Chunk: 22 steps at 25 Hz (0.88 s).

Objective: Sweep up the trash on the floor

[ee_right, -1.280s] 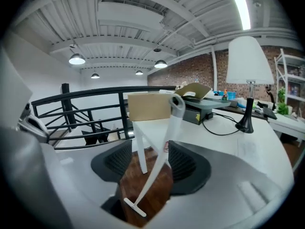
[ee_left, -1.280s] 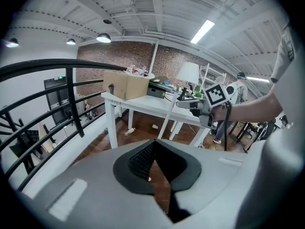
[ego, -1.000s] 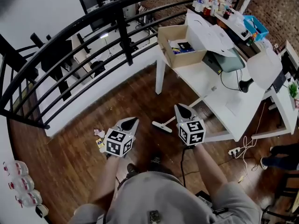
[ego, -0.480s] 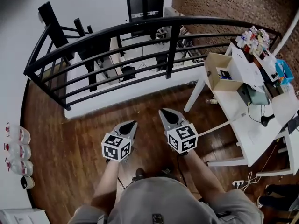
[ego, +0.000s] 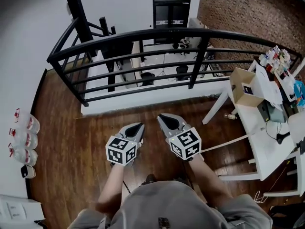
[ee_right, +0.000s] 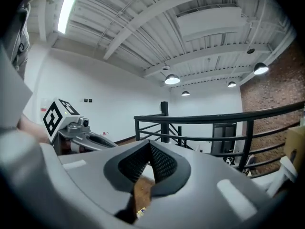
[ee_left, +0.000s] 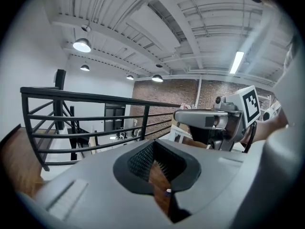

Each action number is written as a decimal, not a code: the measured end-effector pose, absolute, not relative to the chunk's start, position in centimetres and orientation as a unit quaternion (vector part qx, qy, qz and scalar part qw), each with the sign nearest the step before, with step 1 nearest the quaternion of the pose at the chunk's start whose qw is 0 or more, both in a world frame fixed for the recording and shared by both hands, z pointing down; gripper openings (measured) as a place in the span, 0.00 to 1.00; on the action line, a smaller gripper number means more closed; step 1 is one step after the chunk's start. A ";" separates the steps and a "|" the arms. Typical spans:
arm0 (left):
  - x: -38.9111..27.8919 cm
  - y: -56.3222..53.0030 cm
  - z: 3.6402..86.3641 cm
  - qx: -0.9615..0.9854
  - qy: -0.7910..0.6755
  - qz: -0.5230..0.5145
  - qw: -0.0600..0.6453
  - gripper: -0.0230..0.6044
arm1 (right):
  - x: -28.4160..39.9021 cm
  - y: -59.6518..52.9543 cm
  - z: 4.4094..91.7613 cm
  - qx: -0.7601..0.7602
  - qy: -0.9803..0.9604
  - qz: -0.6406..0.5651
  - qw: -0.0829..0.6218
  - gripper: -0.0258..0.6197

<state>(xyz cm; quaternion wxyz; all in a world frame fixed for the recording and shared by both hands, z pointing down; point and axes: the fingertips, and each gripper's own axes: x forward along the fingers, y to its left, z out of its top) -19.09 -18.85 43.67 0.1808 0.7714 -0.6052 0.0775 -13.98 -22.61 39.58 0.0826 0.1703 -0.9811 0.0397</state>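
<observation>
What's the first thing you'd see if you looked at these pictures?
The curved black metal railing running across the top, edging the dark wooden floor. Then the grey left gripper and grey right gripper, side by side in the middle. A white table stands at the right.

the floor point(ego: 71, 142) is dark wood plank with a soft gloss that catches the light. the railing point(ego: 143, 35) is black metal, painted smooth and satin. the far wall point(ego: 238, 8) is rough red brick. the bench point(ego: 262, 142) has a smooth white top, and the box point(ego: 235, 86) on it is plain brown cardboard. the bottles point(ego: 24, 140) look like clear plastic. the left gripper point(ego: 139, 127) and right gripper point(ego: 163, 119) wear matt grey plastic shells, and the fingers point(ee_left: 140, 159) are lined with black, finely ribbed pads.
</observation>
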 end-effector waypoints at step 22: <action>-23.3 -16.7 42.5 0.766 -0.617 0.070 0.168 0.04 | -18.4 -19.8 37.8 0.130 -0.988 0.044 0.067 0.04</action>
